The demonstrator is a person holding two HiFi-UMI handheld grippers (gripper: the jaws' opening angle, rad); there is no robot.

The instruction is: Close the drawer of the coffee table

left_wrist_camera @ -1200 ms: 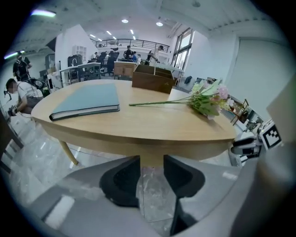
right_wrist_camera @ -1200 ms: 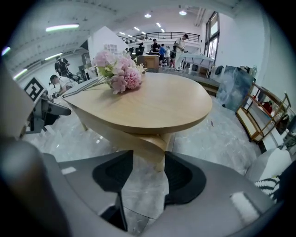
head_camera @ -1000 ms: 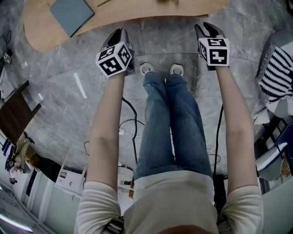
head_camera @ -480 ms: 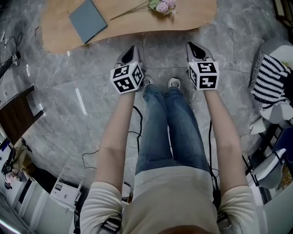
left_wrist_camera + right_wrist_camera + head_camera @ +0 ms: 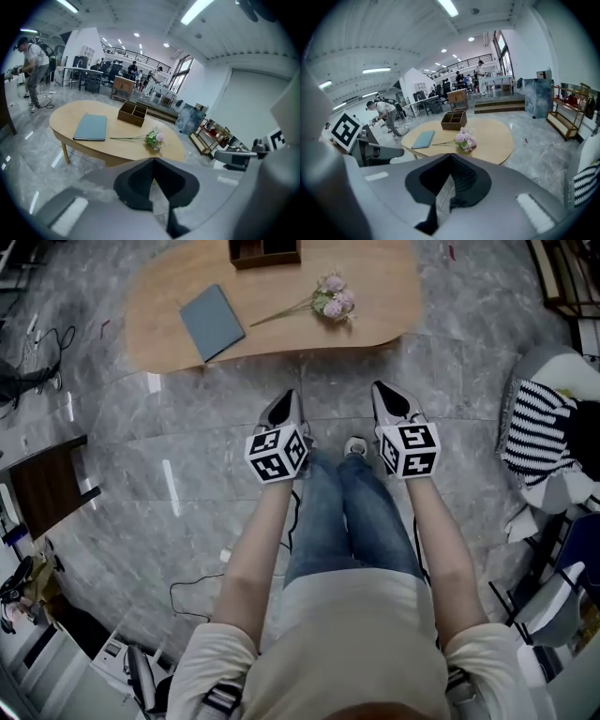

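The oval wooden coffee table [image 5: 380, 296] stands ahead of me, with a blue-grey book [image 5: 211, 322], a sprig of pink flowers [image 5: 330, 298] and a wooden divided box [image 5: 264, 251] on top. No drawer front shows in any view. My left gripper [image 5: 289, 397] and right gripper [image 5: 380, 388] hang side by side over the floor, short of the table's near edge and above my shoes. Both are shut with nothing between the jaws. In the left gripper view the left gripper [image 5: 153, 159] points at the table [image 5: 84, 145], as does the right gripper [image 5: 450, 155] in its own view.
A black-and-white striped cushion [image 5: 539, 427] lies on a seat at the right. A dark wooden stand [image 5: 47, 484] is at the left, and cables [image 5: 202, 592] trail on the grey marble floor. A metal shelf [image 5: 562, 277] stands at the far right. People [image 5: 33, 70] move in the background.
Both grippers have risen and drawn back from the table towards my body, closer together. The whole tabletop has come into the head view.
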